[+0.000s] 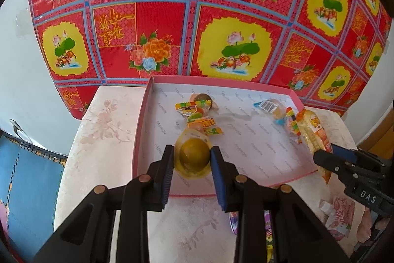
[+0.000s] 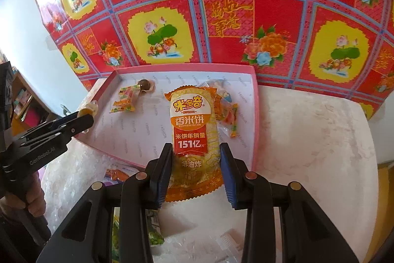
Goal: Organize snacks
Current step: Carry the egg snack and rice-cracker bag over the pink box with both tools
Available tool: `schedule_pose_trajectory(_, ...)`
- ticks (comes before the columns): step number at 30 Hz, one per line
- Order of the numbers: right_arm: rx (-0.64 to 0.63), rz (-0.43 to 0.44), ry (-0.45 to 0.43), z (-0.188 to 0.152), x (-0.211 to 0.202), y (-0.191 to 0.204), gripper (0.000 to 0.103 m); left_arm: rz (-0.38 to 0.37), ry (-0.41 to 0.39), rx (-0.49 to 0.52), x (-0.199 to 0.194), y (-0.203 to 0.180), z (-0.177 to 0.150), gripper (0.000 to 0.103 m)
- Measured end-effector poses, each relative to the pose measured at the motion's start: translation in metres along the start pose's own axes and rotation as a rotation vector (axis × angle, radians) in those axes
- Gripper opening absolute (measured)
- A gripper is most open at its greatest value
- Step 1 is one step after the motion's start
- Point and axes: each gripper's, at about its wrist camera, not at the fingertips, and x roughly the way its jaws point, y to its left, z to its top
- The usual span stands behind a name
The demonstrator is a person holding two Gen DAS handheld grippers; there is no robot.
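- Left gripper (image 1: 191,159): pinching yellow jelly cup (image 1: 193,156) by its round sides, held over near-left part of pink tray (image 1: 140,120), prob. so it drops clear of the snacks already inside.
- Right gripper (image 2: 196,165): clamped on lower half of rice cracker pack (image 2: 193,132), label up, top end reaching over tray's near-right area, next to candy wrappers (image 2: 227,118).
- Tray holds a brown ball snack (image 1: 202,97) w/ small packets (image 1: 197,115) far-left.
- More packets (image 1: 341,213) on white table (image 1: 103,130), outside tray, not yet sorted.
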Motion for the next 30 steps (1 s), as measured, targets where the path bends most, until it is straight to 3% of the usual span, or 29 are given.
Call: schedule_pose_trajectory(30, 0.074, -0.038, 0.025, 0.005, 0.045, -0.023, 0.038, 0.015, 0.057, 0.002, 0.048, 0.007, 0.001, 0.031)
